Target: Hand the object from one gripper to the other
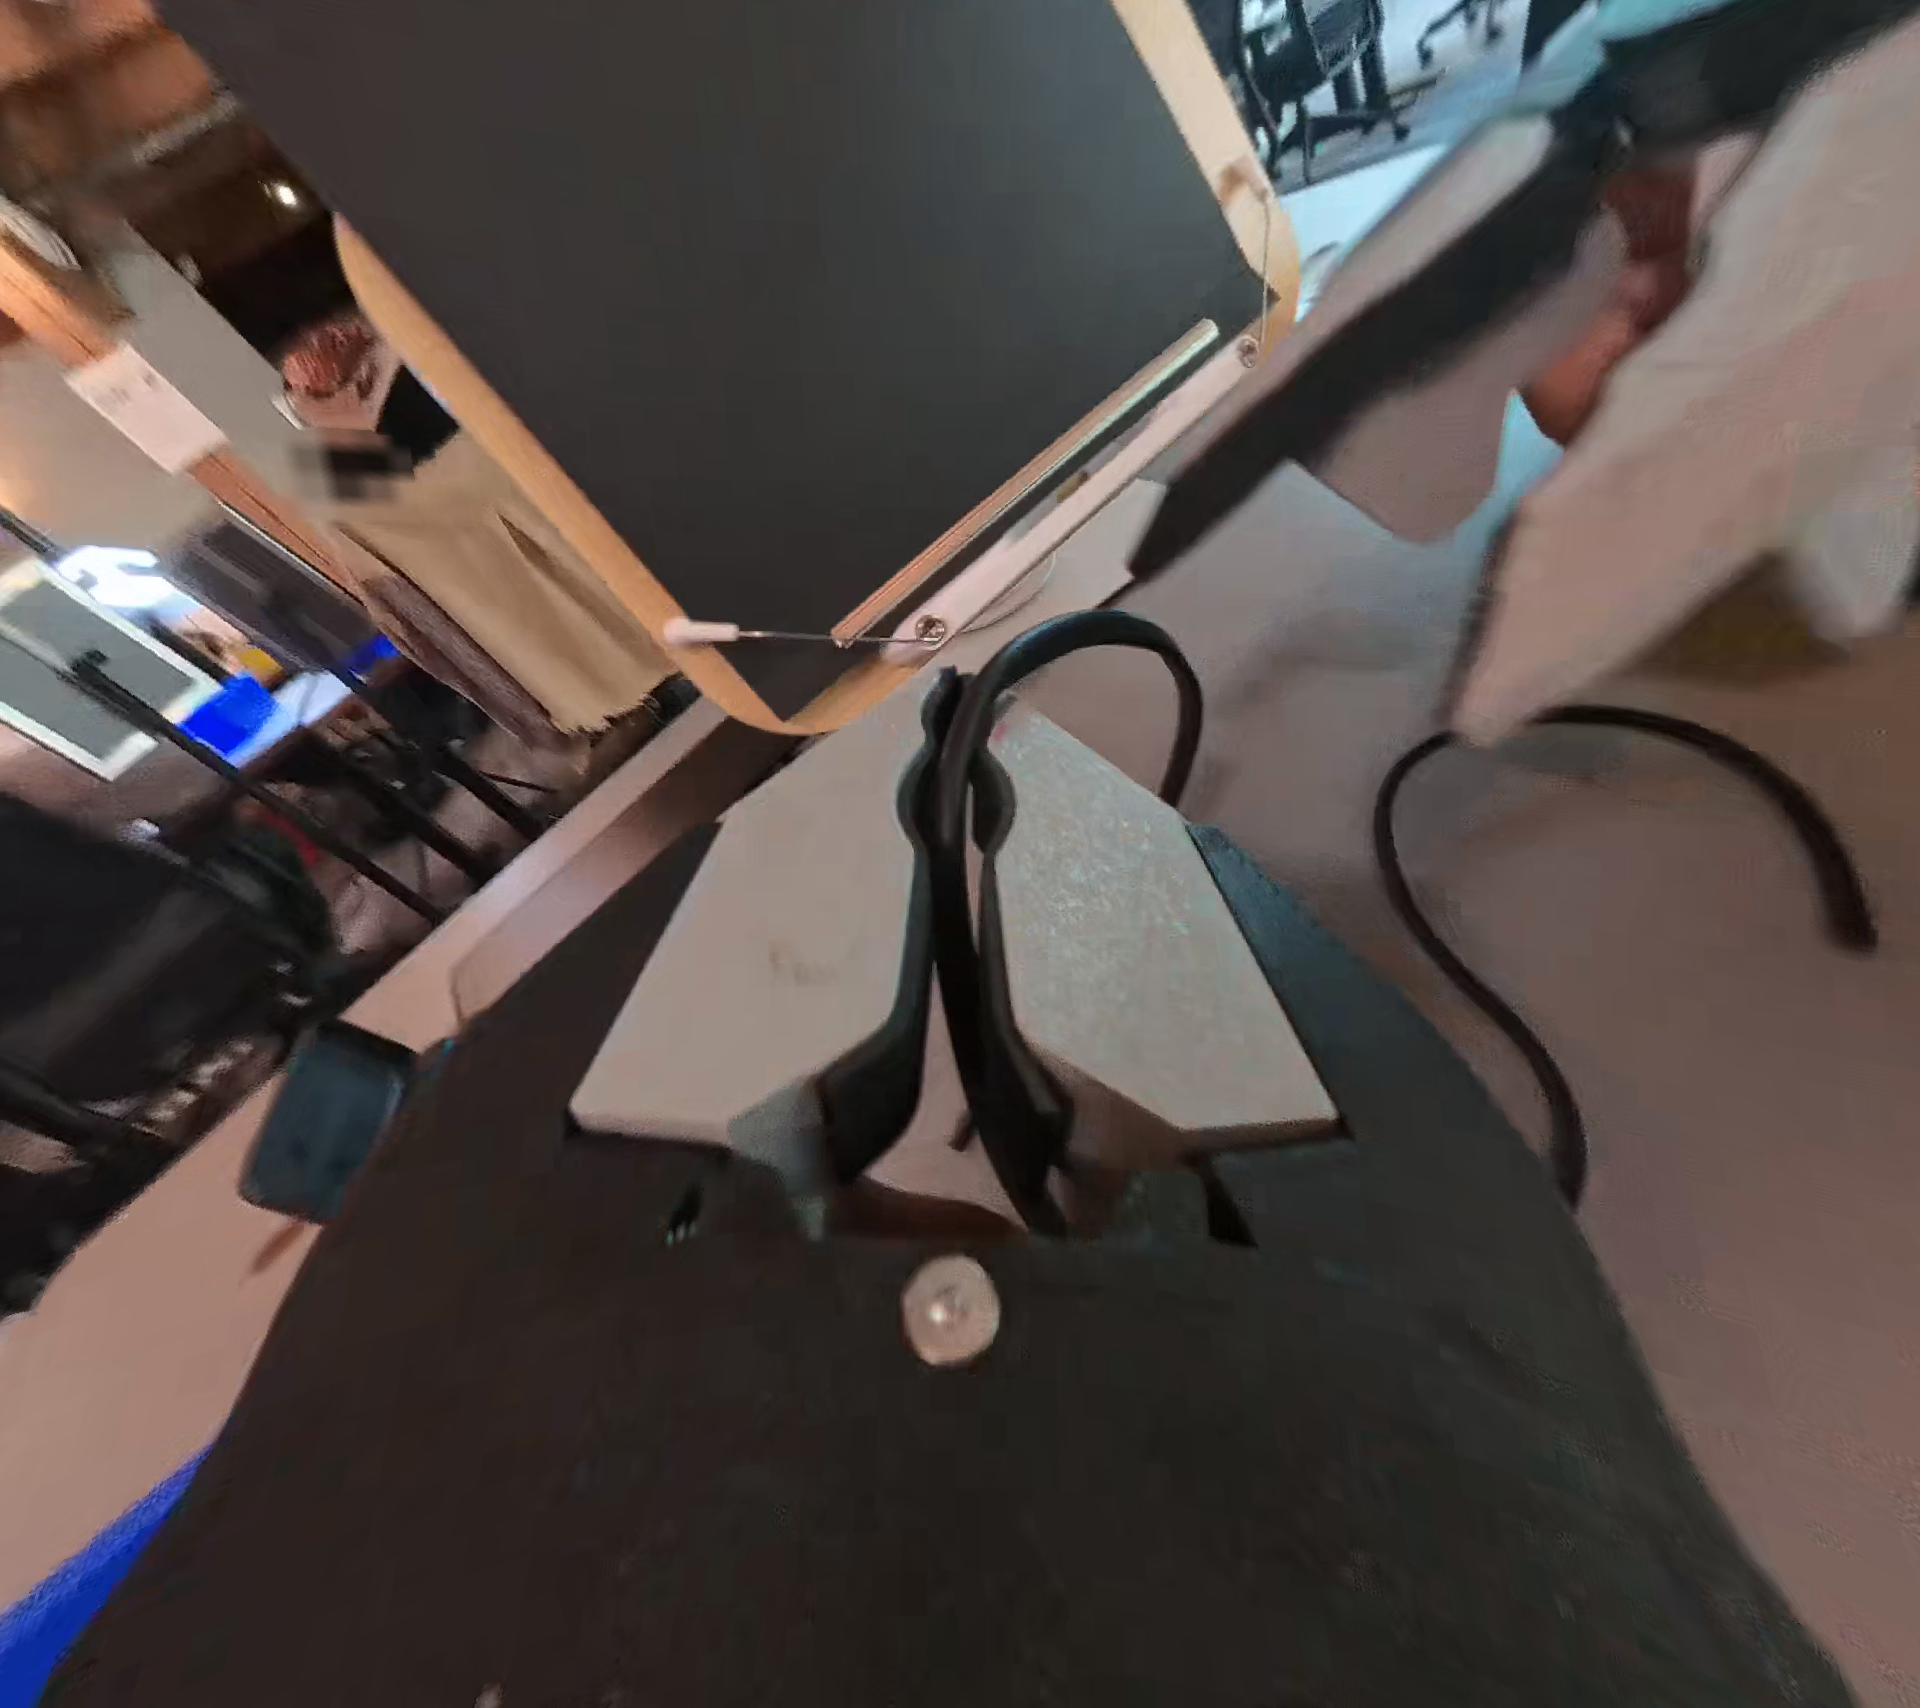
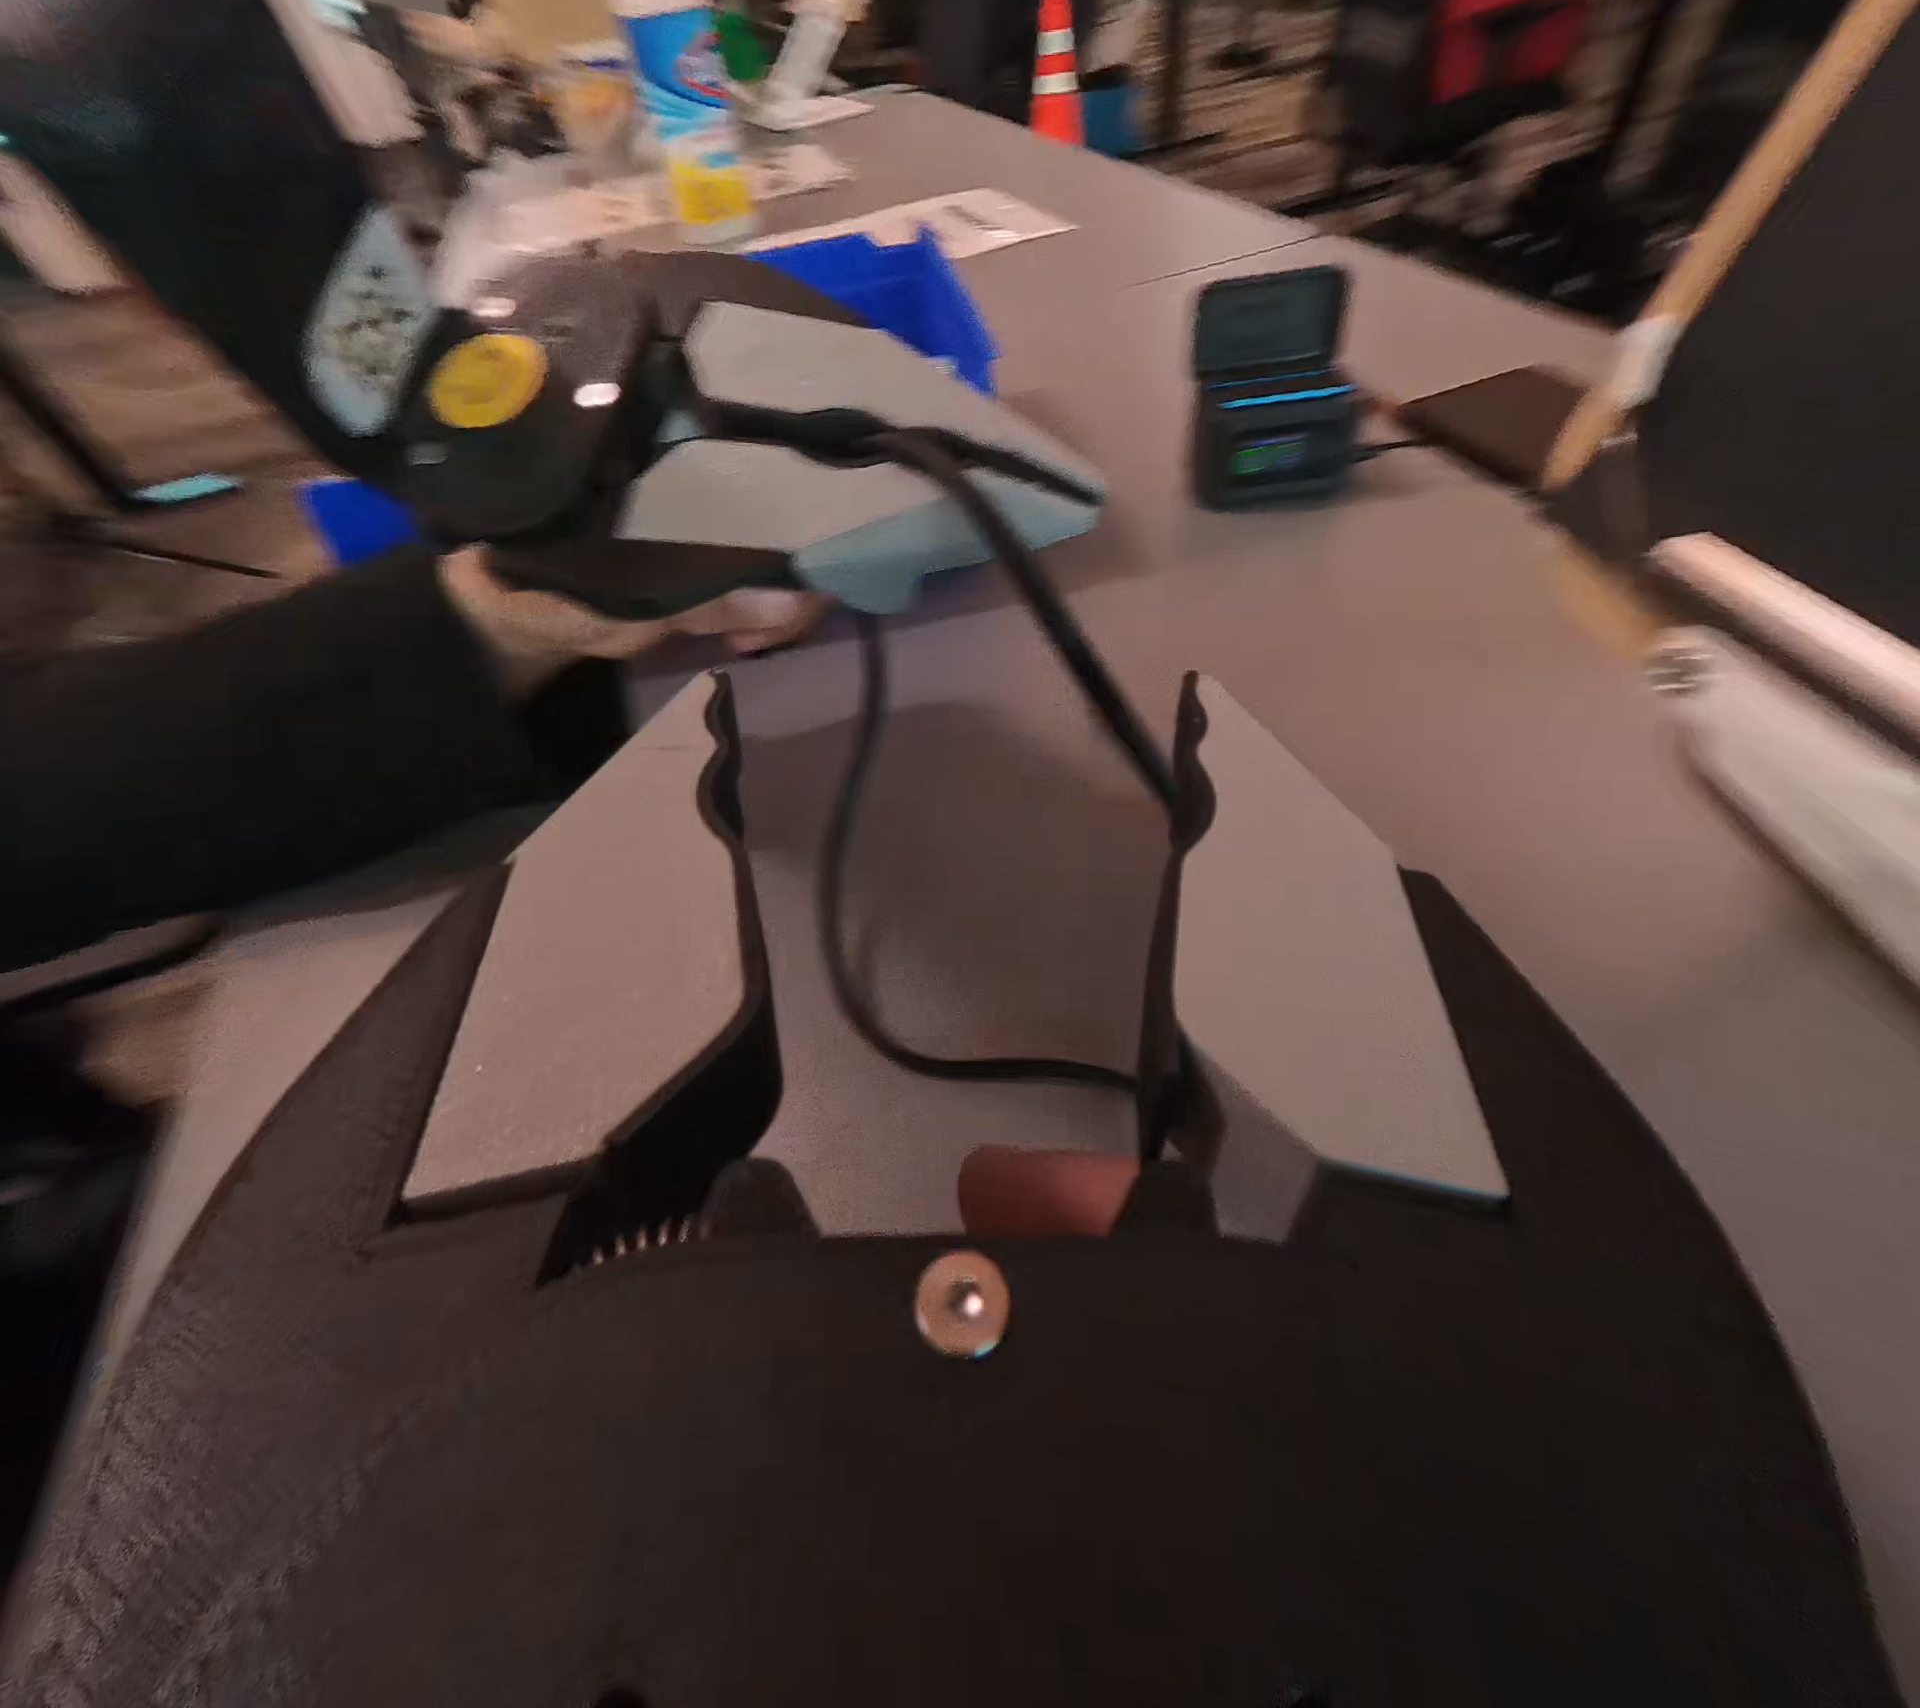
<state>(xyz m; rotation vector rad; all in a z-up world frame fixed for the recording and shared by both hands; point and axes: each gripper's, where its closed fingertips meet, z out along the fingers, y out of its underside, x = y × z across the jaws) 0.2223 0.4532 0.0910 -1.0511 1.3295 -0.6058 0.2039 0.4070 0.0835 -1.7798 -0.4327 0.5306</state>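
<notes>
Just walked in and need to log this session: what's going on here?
A person is passing a black cable between two handheld tools over a grey table. The left tool is shut on the cable, which loops off to the side. The right tool is open; the cable runs past the inside of one finger and curves between the two, not clamped. A small black device and a black board stand nearby.
</notes>
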